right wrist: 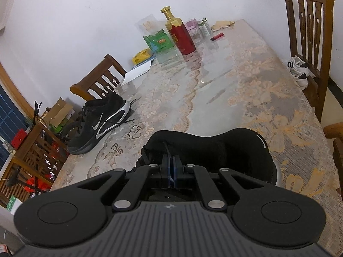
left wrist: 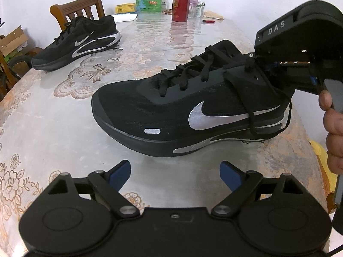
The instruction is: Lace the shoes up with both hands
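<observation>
I have the near shoe (left wrist: 182,107) lying on its side-sole on the surface (left wrist: 53,128), just ahead of my left hand-held gripper (left wrist: 174,174), toe pointing to that gripper's left. The left hand-held gripper hangs over the bare surface with its blue pads (left wrist: 120,174) well apart and nothing between them.

My right hand-held gripper (right wrist: 171,172) sits at the shoe's collar, above and to the right of the left one. Its pads are pressed together, and from the left wrist view the black lace (left wrist: 248,64) runs straight into them near the top eyelet, so I read it as clamped on the lace. In its own view the pinch is too dark for me to pick the lace out.

As for progress, I judge the lacing mostly done: the lace crosses the tongue in several rows from the toe end up toward the collar. What seems left is the top: one long loose run of lace droops down the side of the shoe, over the silver swoosh, and loops back near the heel. No knot or bow shows. I would expect the free left hand-held gripper to take that slack end next.

A second shoe (left wrist: 79,42) lies far beyond the left hand-held gripper; its lacing I cannot judge.
</observation>
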Demonstrator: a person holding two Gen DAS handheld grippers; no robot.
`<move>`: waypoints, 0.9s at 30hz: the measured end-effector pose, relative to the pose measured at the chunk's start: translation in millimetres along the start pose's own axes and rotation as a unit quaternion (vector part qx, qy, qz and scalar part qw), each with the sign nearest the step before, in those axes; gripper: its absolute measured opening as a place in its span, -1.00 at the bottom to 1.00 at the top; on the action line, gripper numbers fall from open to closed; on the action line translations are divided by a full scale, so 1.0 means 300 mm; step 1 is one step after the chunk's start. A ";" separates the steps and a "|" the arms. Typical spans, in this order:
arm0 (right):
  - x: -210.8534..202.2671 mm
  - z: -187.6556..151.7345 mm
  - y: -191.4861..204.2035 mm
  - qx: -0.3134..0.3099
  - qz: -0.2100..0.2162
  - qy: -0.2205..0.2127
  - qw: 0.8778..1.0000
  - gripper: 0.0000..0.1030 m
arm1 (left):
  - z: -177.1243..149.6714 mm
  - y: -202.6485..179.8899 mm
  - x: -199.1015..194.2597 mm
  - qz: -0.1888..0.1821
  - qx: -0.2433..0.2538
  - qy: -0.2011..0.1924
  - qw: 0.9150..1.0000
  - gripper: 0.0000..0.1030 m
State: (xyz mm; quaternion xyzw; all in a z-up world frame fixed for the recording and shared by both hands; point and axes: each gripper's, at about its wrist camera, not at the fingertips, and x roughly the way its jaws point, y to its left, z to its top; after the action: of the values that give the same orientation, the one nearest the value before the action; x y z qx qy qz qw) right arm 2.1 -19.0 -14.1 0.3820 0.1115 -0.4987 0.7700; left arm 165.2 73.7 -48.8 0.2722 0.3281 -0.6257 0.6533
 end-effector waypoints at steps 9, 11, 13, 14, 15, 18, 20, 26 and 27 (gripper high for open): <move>-0.011 0.002 0.001 0.007 0.010 -0.012 1.000 -0.93 | -0.004 -0.007 -0.002 -0.001 0.006 0.001 1.000 0.73; -0.013 0.004 0.005 0.004 0.009 -0.016 1.000 -0.93 | -0.004 -0.006 -0.003 -0.002 0.005 0.001 1.000 0.73; -0.005 0.003 0.004 0.007 0.008 -0.012 1.000 -0.93 | -0.004 -0.005 -0.004 -0.001 0.005 0.001 1.000 0.73; -0.001 0.002 0.003 0.008 0.008 -0.011 1.000 -0.93 | -0.004 -0.005 -0.004 -0.001 0.005 0.001 1.000 0.73; 0.002 0.001 0.003 0.009 0.007 -0.010 1.000 -0.93 | -0.005 -0.004 -0.005 -0.001 0.006 0.001 1.000 0.73; 0.004 0.000 0.005 0.005 0.005 -0.010 1.000 -0.93 | -0.007 -0.004 -0.006 0.000 0.007 0.001 1.000 0.73; 0.005 -0.001 0.005 0.004 0.004 -0.008 1.000 -0.93 | -0.008 -0.004 -0.005 0.000 0.006 0.002 1.000 0.73; 0.004 0.002 0.000 0.006 0.002 0.000 1.000 -0.93 | -0.006 -0.003 -0.006 -0.001 0.006 0.001 1.000 0.73; 0.004 0.002 -0.003 0.008 0.002 0.002 1.000 -0.93 | -0.006 -0.003 -0.006 -0.001 0.006 0.001 1.000 0.73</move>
State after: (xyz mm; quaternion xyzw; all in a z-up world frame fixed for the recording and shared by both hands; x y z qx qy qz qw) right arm 1.9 -20.2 -14.8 0.3889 0.1080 -0.4972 0.7680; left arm 164.2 76.1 -48.4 0.2759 0.3253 -0.6283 0.6507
